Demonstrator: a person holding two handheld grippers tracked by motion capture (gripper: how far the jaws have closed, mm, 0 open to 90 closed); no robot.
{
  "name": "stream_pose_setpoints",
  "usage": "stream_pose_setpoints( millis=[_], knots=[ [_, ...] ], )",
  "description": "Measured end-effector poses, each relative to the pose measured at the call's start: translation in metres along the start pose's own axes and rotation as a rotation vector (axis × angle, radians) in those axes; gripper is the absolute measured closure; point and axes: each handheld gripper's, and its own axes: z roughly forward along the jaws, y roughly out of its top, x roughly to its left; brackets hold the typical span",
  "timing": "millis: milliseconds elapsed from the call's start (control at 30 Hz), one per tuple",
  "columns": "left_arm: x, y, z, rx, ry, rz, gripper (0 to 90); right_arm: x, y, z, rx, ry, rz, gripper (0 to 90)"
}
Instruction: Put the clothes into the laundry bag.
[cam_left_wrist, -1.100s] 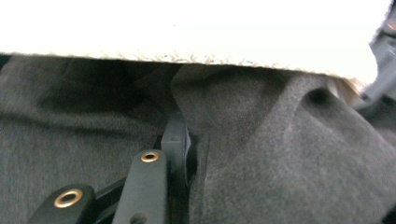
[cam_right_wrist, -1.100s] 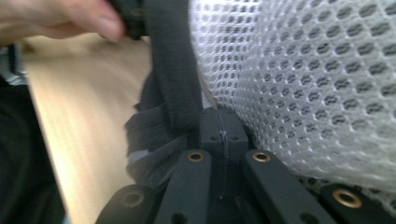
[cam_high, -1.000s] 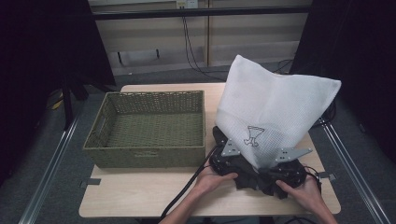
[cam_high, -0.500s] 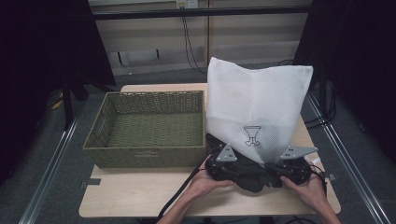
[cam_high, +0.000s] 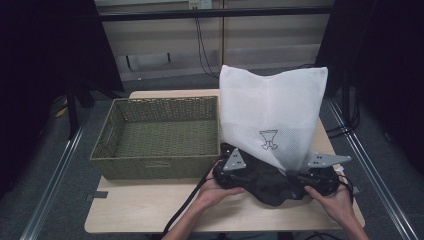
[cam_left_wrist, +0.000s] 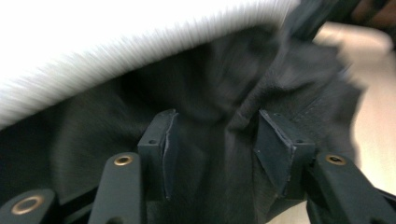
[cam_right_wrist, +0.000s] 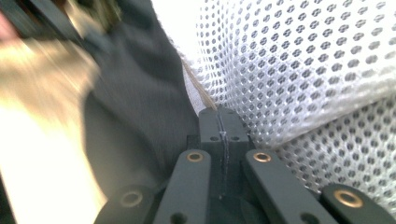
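Since a second ago the white mesh bag (cam_high: 272, 117) has swung upright from its rightward lean, and both hands have slid a little toward the near edge of the tabletop (cam_high: 150, 207). The left claw (cam_left_wrist: 215, 140) has just been opening: its jaws now stand spread, with folds of the black garment (cam_high: 272, 182) lying between them but neither pad pressing on the cloth. In the left gripper view the garment spreads ahead of that claw, and the bag's white edge arches above and beyond it. The right claw (cam_right_wrist: 219, 123) is pressed together, pinching the edge of the mesh bag right at its tips; the mesh rises to the right of the jaws in the right gripper view, the dark garment to their left. From above, the bag stands up from between the two claws, its printed emblem facing the person, and the garment lies bunched under them. A woven basket (cam_high: 160, 132) sits just beyond the left claw, on its outer side.
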Motion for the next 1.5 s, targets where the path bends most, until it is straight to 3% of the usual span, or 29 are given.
stream_pose_setpoints(
  millis=[33, 100, 300, 400, 567, 667, 733, 833, 1067, 1167, 1267, 1400, 1467, 1500],
  knots=[
    [-0.002, -0.001, 0.002, 0.009, 0.008, 0.013, 49.7, 0.000, 0.003, -0.002, -0.010, 0.001, -0.005, 89.4],
    [0.001, -0.004, 0.007, 0.031, -0.019, -0.009, 53.3, 0.000, 0.009, -0.003, -0.019, 0.001, -0.003, 85.4],
    [-0.001, -0.012, 0.013, 0.043, -0.018, -0.003, 69.4, 0.001, 0.028, -0.009, -0.071, 0.020, -0.026, 73.1],
    [-0.001, -0.013, 0.013, 0.041, -0.020, -0.014, 71.7, 0.003, 0.045, -0.010, -0.096, 0.016, -0.041, 61.0],
    [0.000, -0.014, 0.014, 0.055, -0.031, -0.025, 73.2, 0.008, 0.082, 0.006, -0.102, -0.007, -0.100, 52.6],
    [0.000, -0.014, 0.013, 0.058, -0.033, -0.024, 73.5, -0.003, 0.101, 0.022, -0.093, -0.029, -0.100, 51.1],
    [0.000, -0.015, 0.013, 0.060, -0.032, -0.023, 73.6, -0.013, 0.108, 0.028, -0.097, -0.029, -0.075, 51.1],
    [-0.001, -0.015, 0.014, 0.047, -0.034, -0.023, 73.6, -0.025, 0.110, 0.029, -0.092, -0.075, -0.057, 51.3],
    [0.001, -0.016, 0.012, 0.049, -0.038, -0.026, 73.5, -0.056, 0.091, 0.019, -0.081, -0.149, 0.032, 54.8],
    [0.001, -0.017, 0.012, 0.034, -0.045, -0.047, 73.5, -0.065, 0.089, 0.020, -0.079, -0.173, 0.048, 60.1],
    [0.002, -0.018, 0.011, 0.034, -0.050, -0.040, 73.4, -0.068, 0.091, 0.028, -0.060, -0.151, 0.042, 60.5],
    [0.001, -0.018, 0.011, 0.032, -0.049, -0.038, 73.2, -0.062, 0.094, 0.041, -0.036, -0.178, 0.002, 59.7],
    [0.001, -0.018, 0.010, 0.009, -0.058, -0.054, 72.4, -0.062, 0.097, 0.045, -0.019, -0.181, -0.017, 66.2],
    [0.001, -0.018, 0.008, 0.003, -0.057, -0.067, 71.7, -0.062, 0.098, 0.047, 0.002, -0.186, -0.014, 75.6]
  ],
)
